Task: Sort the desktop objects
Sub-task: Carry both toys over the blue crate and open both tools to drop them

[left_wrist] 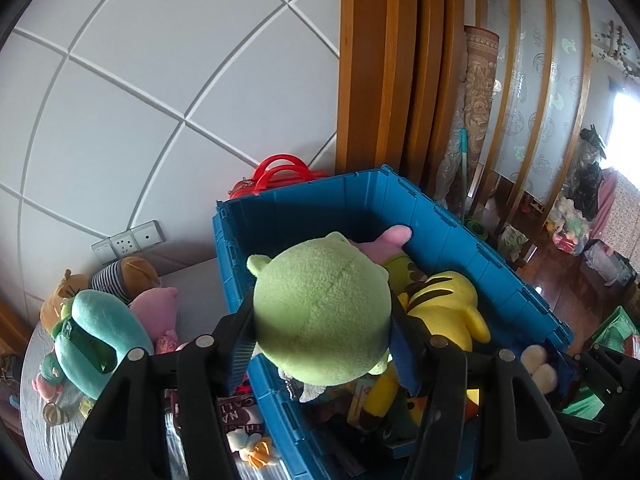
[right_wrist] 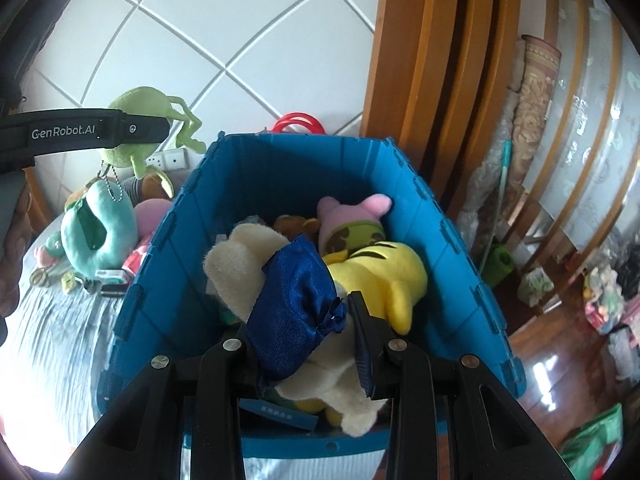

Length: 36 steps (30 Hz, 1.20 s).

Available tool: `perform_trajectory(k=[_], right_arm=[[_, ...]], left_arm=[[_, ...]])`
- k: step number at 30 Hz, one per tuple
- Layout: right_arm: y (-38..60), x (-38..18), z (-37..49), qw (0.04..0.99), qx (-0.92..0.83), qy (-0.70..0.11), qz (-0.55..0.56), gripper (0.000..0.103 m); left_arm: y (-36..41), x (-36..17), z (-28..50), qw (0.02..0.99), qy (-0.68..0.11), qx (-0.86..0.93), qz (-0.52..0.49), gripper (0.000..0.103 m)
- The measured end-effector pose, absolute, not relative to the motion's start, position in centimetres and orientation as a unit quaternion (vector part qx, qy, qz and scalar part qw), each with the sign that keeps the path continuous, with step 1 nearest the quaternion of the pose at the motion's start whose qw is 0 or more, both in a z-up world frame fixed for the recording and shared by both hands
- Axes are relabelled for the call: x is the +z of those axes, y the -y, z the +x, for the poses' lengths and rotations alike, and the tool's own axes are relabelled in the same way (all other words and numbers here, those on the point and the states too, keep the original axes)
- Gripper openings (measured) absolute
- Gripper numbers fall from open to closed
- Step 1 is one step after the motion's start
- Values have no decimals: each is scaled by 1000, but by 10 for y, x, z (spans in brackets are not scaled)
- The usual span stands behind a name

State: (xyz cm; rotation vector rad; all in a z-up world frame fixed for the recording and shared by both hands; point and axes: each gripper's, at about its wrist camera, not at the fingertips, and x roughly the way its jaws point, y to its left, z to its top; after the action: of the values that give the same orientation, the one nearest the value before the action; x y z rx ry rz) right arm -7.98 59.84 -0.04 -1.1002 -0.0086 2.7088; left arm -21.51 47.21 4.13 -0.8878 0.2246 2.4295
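Your left gripper [left_wrist: 322,344] pinches the green round plush [left_wrist: 322,312] between its two pads, holding it over the near left rim of the blue crate [left_wrist: 452,224]. Your right gripper [right_wrist: 300,344] is clamped on the cream plush in a blue satin dress [right_wrist: 288,304], which hangs over the near end of the same crate, its pale head pointing into the box. Deeper inside the crate lies the yellow striped plush [right_wrist: 380,276], and beyond it, against the far wall, the pink plush [right_wrist: 348,212]. Left of the crate, on the grey table [right_wrist: 60,320], sit the teal plush [left_wrist: 96,328] and a pink toy [left_wrist: 158,312], with small trinkets around them. Behind the crate's far corner the red handles [left_wrist: 282,170] stick up against the white panelled wall.
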Motion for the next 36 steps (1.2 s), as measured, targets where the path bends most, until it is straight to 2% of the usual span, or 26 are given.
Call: perform_trajectory(k=[2, 3, 4, 5, 6, 36], right_arm=[[-602, 0, -79, 112, 921, 3, -373, 34], [-604, 0, -79, 114, 921, 2, -373, 40], [-606, 0, -79, 118, 921, 3, -371, 46], [-608, 1, -78, 123, 921, 5, -369, 62], [-609, 2, -78, 126, 922, 5, -366, 74], [-607, 4, -71, 123, 922, 14, -366, 77]], left_arm=[[-475, 41, -216, 270, -77, 901, -329, 63], [-477, 41, -217, 271, -74, 901, -330, 66], [-479, 41, -217, 271, -72, 901, -332, 82], [-481, 41, -216, 270, -72, 902, -329, 101], [-482, 42, -216, 268, -73, 904, -324, 103], [-460, 44, -199, 252, -70, 914, -311, 103]])
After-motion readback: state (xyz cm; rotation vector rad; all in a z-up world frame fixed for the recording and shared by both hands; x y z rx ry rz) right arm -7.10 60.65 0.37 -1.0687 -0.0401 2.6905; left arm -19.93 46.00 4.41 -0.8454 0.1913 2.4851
